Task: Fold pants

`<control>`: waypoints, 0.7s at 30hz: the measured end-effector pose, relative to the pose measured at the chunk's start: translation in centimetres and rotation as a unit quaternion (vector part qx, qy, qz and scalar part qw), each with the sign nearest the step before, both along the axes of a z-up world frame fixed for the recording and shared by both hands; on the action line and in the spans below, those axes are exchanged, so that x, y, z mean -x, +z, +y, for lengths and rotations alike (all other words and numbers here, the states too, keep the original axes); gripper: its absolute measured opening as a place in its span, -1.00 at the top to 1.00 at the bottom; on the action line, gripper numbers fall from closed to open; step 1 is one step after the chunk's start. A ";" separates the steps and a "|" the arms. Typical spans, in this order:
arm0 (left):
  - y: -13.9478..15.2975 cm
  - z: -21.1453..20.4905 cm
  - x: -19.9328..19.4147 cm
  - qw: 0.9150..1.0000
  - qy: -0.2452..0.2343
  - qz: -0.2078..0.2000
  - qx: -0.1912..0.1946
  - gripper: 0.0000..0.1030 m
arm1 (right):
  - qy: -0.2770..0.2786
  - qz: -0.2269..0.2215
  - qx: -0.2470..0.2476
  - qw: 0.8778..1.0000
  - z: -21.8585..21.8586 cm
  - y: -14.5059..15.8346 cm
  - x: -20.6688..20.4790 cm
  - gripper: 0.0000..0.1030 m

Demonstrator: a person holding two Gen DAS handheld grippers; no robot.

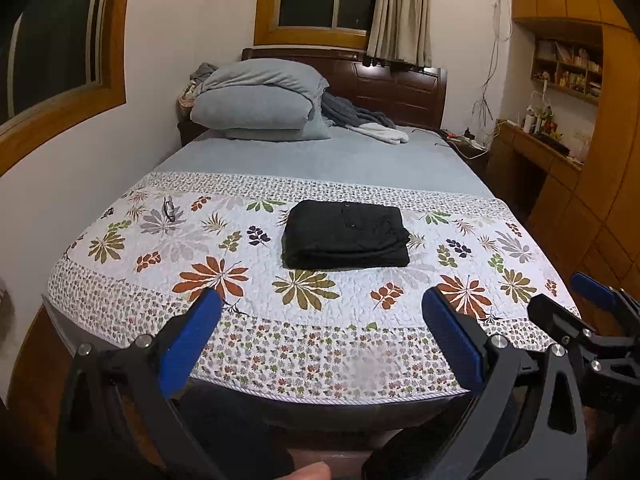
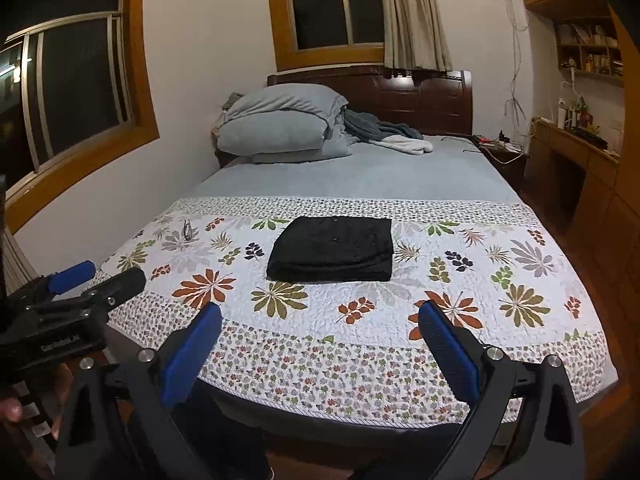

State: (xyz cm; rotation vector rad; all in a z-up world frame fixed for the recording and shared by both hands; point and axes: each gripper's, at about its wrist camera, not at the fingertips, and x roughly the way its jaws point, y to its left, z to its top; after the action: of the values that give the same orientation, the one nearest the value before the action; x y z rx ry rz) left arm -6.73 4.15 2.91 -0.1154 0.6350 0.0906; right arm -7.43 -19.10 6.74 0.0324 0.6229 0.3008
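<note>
Black pants point(image 1: 346, 240) lie folded into a compact rectangle on the floral quilt point(image 1: 200, 248) in the middle of the bed; they also show in the right wrist view point(image 2: 334, 250). My left gripper point(image 1: 322, 308) is open and empty, held back over the foot of the bed, well short of the pants. My right gripper point(image 2: 320, 320) is open and empty too, at a similar distance. The right gripper shows at the right edge of the left wrist view point(image 1: 568, 296). The left gripper shows at the left edge of the right wrist view point(image 2: 102, 274).
A pair of glasses point(image 1: 169, 208) lies on the quilt at the far left. Stacked grey pillows point(image 1: 260, 100) and a grey blanket point(image 1: 360, 118) sit by the dark headboard. A wall runs along the bed's left side. A wooden desk and shelves point(image 1: 560, 120) stand at the right.
</note>
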 end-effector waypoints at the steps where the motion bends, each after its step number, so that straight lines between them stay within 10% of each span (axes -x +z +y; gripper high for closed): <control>1: -0.1 0.0 -0.2 1.000 0.002 0.003 0.001 -0.94 | 0.002 0.004 -0.002 1.000 0.0 -0.3 -0.4 -0.93; 21: -2.3 0.1 -4.9 1.000 -0.003 0.024 0.012 -0.94 | -0.010 0.034 0.000 0.999 0.4 -3.4 -4.9 -0.93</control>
State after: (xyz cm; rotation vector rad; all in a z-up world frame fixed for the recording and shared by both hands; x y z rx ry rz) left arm -1.79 4.27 0.60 -0.1354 0.6853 0.0810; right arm -2.49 -18.65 3.34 0.0487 0.6895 0.2818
